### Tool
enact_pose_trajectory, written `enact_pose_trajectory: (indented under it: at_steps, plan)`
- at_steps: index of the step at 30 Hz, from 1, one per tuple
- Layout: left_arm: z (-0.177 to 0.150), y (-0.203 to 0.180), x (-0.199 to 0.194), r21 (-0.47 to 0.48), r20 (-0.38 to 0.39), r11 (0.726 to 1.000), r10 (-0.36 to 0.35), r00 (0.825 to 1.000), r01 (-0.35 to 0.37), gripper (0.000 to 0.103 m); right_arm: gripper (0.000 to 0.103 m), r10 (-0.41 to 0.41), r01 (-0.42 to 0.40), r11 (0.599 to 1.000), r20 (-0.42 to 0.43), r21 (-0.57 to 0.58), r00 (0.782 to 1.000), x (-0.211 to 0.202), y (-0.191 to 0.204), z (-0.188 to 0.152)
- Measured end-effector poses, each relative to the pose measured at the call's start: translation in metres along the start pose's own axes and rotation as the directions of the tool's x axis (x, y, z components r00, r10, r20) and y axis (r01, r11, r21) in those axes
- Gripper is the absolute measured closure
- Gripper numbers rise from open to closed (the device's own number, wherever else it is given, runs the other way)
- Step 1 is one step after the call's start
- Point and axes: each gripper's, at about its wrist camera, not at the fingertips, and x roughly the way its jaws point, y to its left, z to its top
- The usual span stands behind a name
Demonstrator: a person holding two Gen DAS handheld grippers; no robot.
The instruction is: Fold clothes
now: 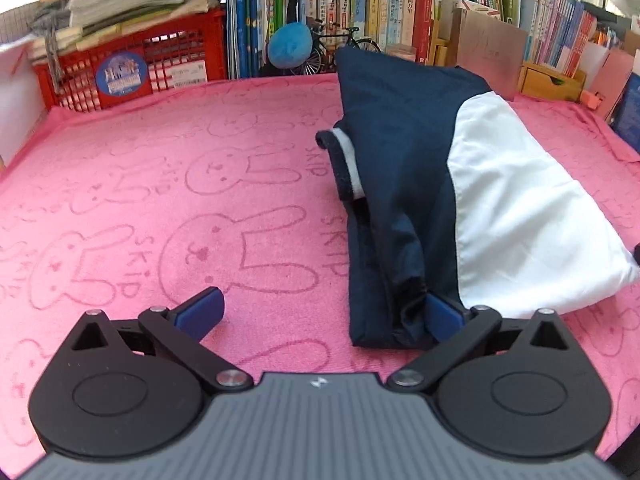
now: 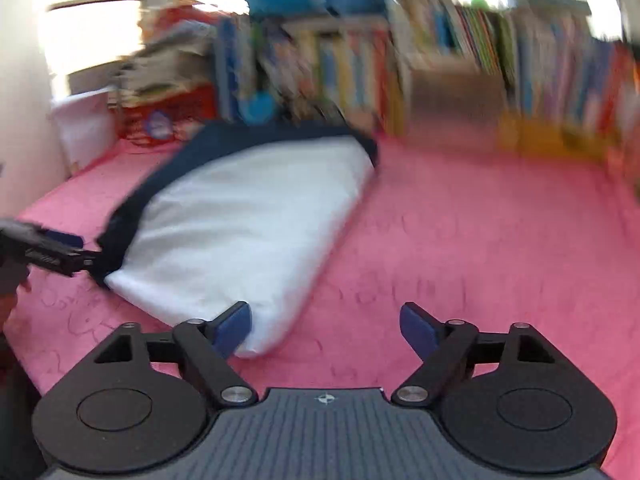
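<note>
A folded navy and white garment [image 1: 432, 168] lies on the pink bunny-print towel [image 1: 200, 200], right of centre in the left wrist view. My left gripper [image 1: 322, 300] stands wide open at the garment's near navy end. Its right pad [image 1: 440, 316] rests against the cloth, and its left pad [image 1: 200, 312] is over bare towel. In the blurred right wrist view the garment [image 2: 240, 224] shows mostly white. My right gripper [image 2: 325, 312] is open there with nothing between its jaws, its left pad [image 2: 234, 328] beside the white near corner. The left gripper [image 2: 76, 250] sits at the garment's navy edge.
Along the back stand a red crate [image 1: 132, 68] under stacked papers, a row of books [image 1: 360, 8], a blue plush ball [image 1: 290, 44], a toy bicycle [image 1: 344, 44], a cardboard box [image 1: 488, 48] and a small wooden drawer [image 1: 552, 80]. Bare towel [image 2: 480, 240] lies right of the garment.
</note>
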Motion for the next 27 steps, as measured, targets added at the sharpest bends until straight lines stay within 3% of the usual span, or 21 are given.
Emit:
enact_pose_trajectory:
  at_steps: [3,6,7,8,10,14,18,21,27]
  plan:
    - [0.001,0.003,-0.007,0.006,0.004,1.000,0.008,1.000,-0.008,0.000,0.021,0.066,-0.064,0.997,0.041,-0.050,0.997,-0.005,0.017,0.010]
    - [-0.003,0.015,-0.002,-0.030,-0.019,1.000,-0.002,1.000,0.001,0.000,0.018,0.008,-0.010,0.998,-0.046,-0.058,0.999,0.028,0.019,0.004]
    - [-0.005,0.017,0.000,-0.050,-0.034,0.999,-0.013,0.999,0.011,0.000,0.015,0.002,-0.003,1.000,-0.093,-0.012,0.996,0.042,0.014,-0.005]
    - [-0.003,0.016,-0.003,-0.061,-0.040,0.998,-0.008,0.999,0.006,0.000,0.012,0.037,-0.032,0.997,-0.088,0.064,0.995,0.046,0.007,-0.013]
    - [0.000,0.013,-0.011,-0.076,-0.046,0.997,-0.004,0.999,0.000,0.001,0.012,0.040,-0.034,0.997,-0.090,0.077,0.995,0.039,0.007,-0.010]
    - [0.017,-0.001,-0.037,-0.080,-0.020,0.993,-0.087,0.996,0.086,0.000,0.010,0.017,-0.017,1.000,-0.039,0.021,0.999,0.005,0.016,0.006]
    - [0.026,-0.033,-0.050,0.016,0.005,1.000,0.006,1.000,-0.006,0.000,0.005,0.010,-0.010,1.000,-0.019,-0.015,1.000,-0.019,0.024,0.020]
    - [0.026,-0.046,-0.049,0.020,-0.024,1.000,0.006,1.000,-0.005,0.000,0.004,0.029,-0.029,0.999,-0.022,-0.014,0.999,-0.026,0.028,0.022]
    - [0.019,-0.059,-0.050,0.037,-0.051,0.999,-0.002,0.999,0.003,0.000,0.004,-0.007,0.006,1.000,-0.049,-0.021,0.999,-0.024,0.034,0.016]
